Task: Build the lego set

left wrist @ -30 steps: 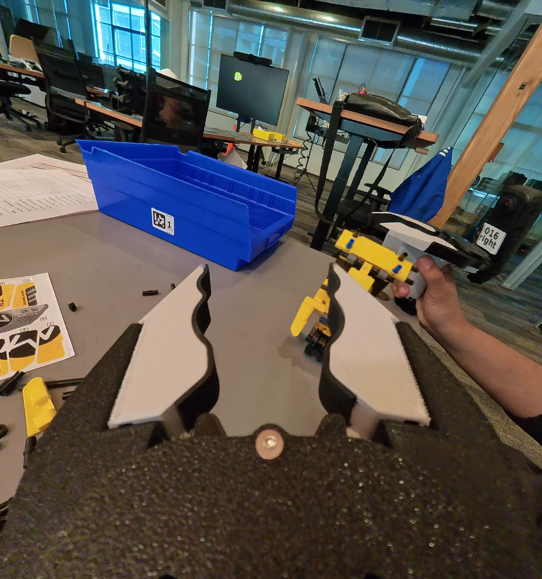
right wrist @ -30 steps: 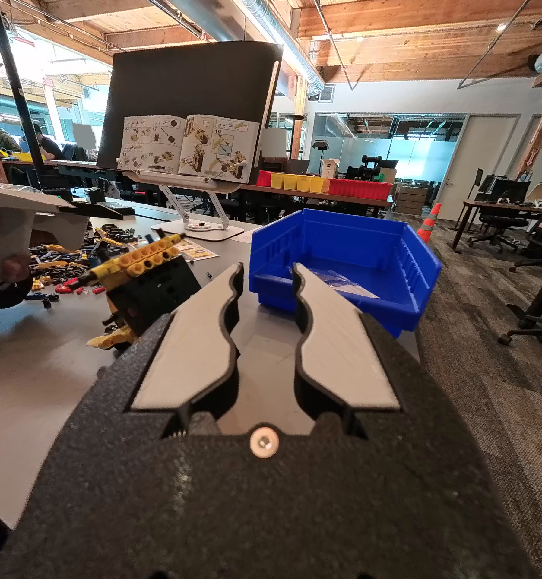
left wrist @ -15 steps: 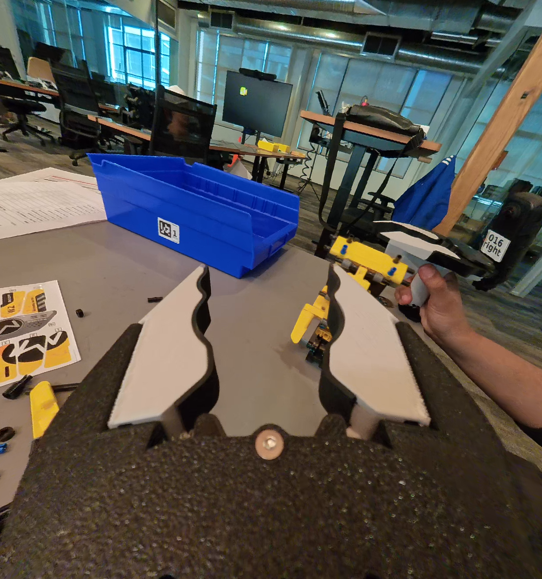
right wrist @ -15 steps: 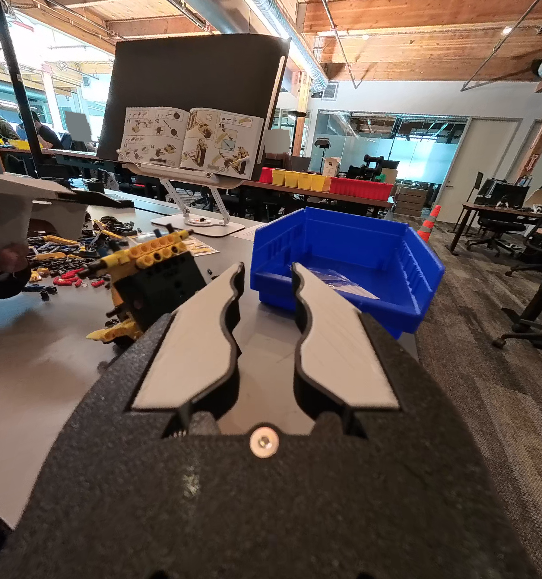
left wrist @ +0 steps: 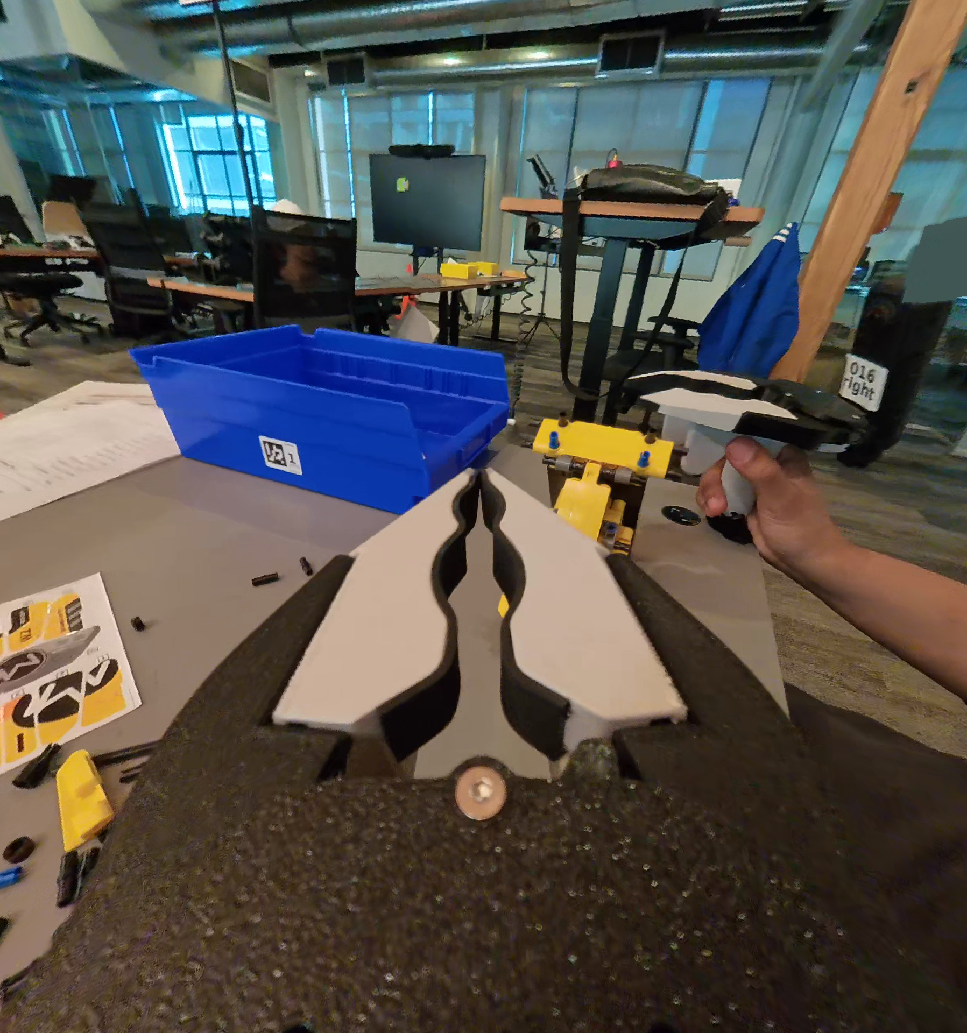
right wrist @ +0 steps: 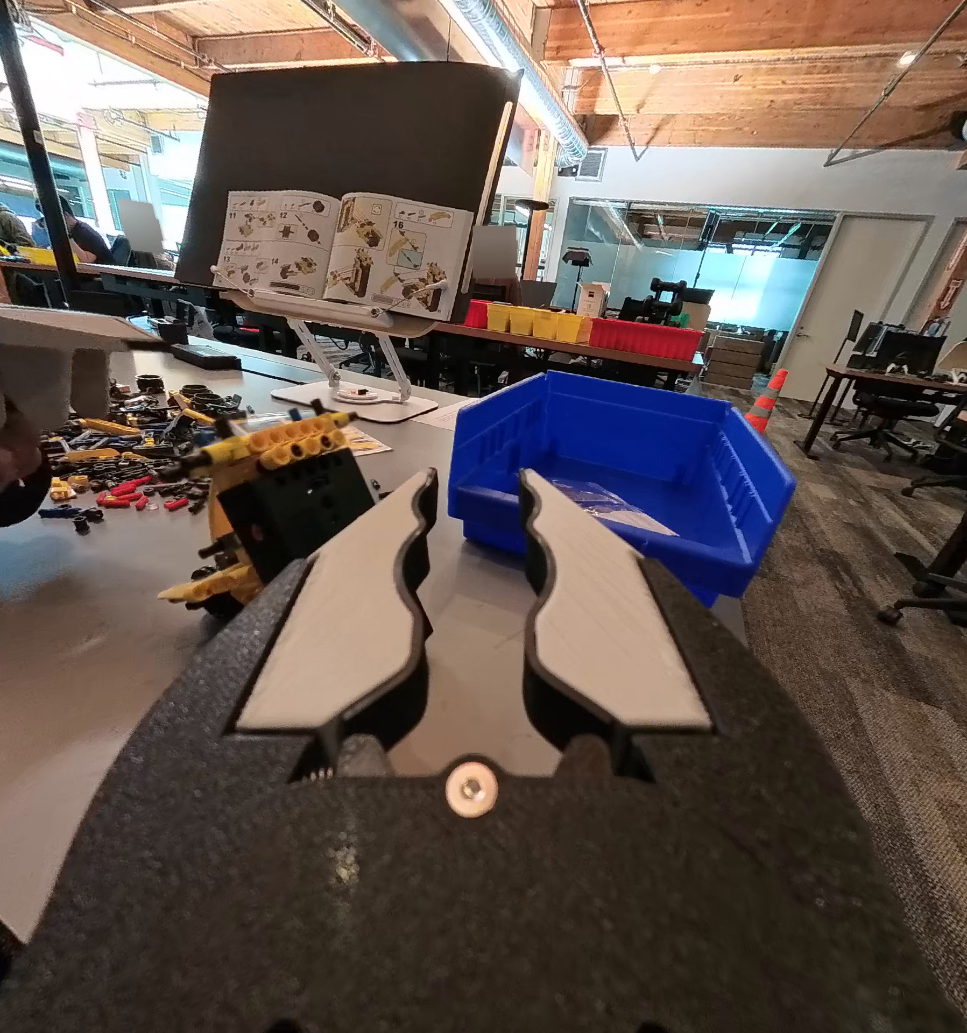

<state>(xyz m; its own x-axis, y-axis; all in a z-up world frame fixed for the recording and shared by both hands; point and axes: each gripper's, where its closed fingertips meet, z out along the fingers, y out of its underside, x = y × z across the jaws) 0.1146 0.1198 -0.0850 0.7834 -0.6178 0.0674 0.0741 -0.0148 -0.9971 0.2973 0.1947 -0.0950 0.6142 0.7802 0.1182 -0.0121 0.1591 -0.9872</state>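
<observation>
Matte grey tabletop (left wrist: 201,536) beneath foam-lined tongs (left wrist: 480,482), empty.

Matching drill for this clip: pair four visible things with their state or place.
1. left gripper
2. right gripper
3. blue bin
4. instruction booklet

a. propped open on a stand
b. fingertips together, nothing between
c. on the grey table, tagged on its side
d. fingers apart, empty

Pairs: 1-b, 2-d, 3-c, 4-a
</observation>
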